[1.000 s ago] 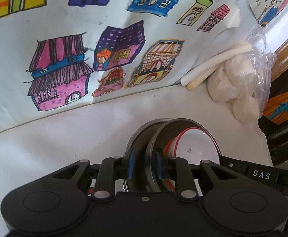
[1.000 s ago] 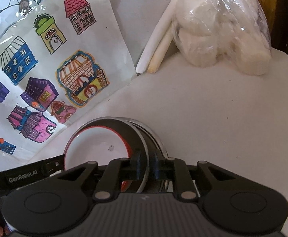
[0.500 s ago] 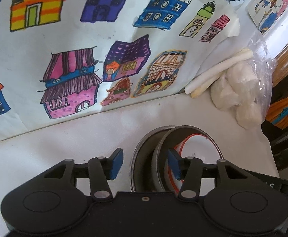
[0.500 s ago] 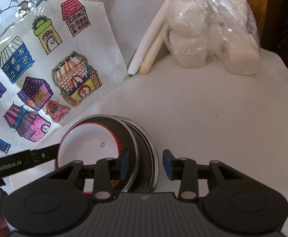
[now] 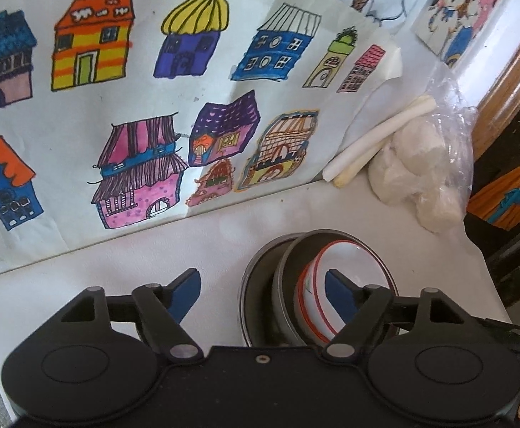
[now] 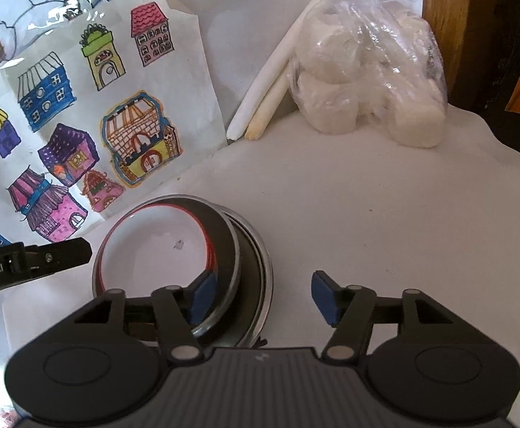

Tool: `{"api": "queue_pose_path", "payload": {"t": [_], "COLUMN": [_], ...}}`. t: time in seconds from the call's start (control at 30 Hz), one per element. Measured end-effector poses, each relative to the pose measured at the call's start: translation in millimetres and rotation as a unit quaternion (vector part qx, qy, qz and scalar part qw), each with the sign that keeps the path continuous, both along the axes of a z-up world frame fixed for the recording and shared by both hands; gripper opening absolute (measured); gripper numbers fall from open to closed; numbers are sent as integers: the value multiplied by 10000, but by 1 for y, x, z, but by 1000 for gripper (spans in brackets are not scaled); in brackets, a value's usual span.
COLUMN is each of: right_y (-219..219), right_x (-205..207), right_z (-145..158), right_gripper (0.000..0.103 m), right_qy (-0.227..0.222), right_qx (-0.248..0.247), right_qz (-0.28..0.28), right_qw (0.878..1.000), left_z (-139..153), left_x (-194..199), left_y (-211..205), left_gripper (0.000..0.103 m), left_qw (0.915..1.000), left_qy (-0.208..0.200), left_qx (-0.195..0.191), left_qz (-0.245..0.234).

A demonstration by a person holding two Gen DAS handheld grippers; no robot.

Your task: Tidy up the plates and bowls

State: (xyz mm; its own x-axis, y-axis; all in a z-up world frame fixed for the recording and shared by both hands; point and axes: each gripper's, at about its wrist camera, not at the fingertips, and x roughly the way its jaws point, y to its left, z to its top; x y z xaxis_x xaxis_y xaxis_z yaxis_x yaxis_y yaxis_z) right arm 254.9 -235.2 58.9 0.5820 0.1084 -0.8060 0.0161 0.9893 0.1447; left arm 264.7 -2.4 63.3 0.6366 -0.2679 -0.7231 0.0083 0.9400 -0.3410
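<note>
Stacking looks done to us: the red-rimmed bowl sits nested in two steel bowls on the desk, at six o'clock from the drawings, with our left tool and right tool both spread, gripping nothing.

The bowl is white inside with a red rim line, nested in dark grey metal bowls. The desk wears a plain white cover. At ten o'clock the drawing sheet shows houses in pink, purple, blue, orange and yellow stripes. Both grippers are black with blue fingers. At one o'clock, a clear bag holds off-white lumps beside two cream sticks.
</note>
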Motion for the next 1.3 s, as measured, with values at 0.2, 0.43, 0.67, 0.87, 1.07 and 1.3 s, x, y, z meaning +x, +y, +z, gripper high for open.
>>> {"api": "queue_pose_path", "payload": {"t": [0.2,0.43,0.67,0.87,1.07,1.3], "right_y": [2,5,9,9,12,18], "right_x": [-18,-45,-75,-98,-119,-144], "right_z": [10,24,32,36,36,26], "right_gripper": [79,91,103,103,103,103], "right_qy": [-314,-782,-1221,-1547,-1886,-2181], "right_qx": [-52,20,35,61,-54,-391], "right_qz": [-36,-41,1,-93,-103,-139], "right_qw": [9995,9969,9925,9879,9820,9750], "left_z": [7,11,15,20,19,8], "left_x": [-18,-41,-67,-91,-115,-133], "left_y": [0,3,11,17,19,16], "left_gripper": [91,102,102,102,102,102], "left_qw": [9994,9977,9951,9894,9810,9725], "left_qy": [-293,-636,-956,-1380,-1807,-2071], "left_qx": [156,246,247,439,682,1021], "left_qz": [-16,-36,-6,50,166,295]}}
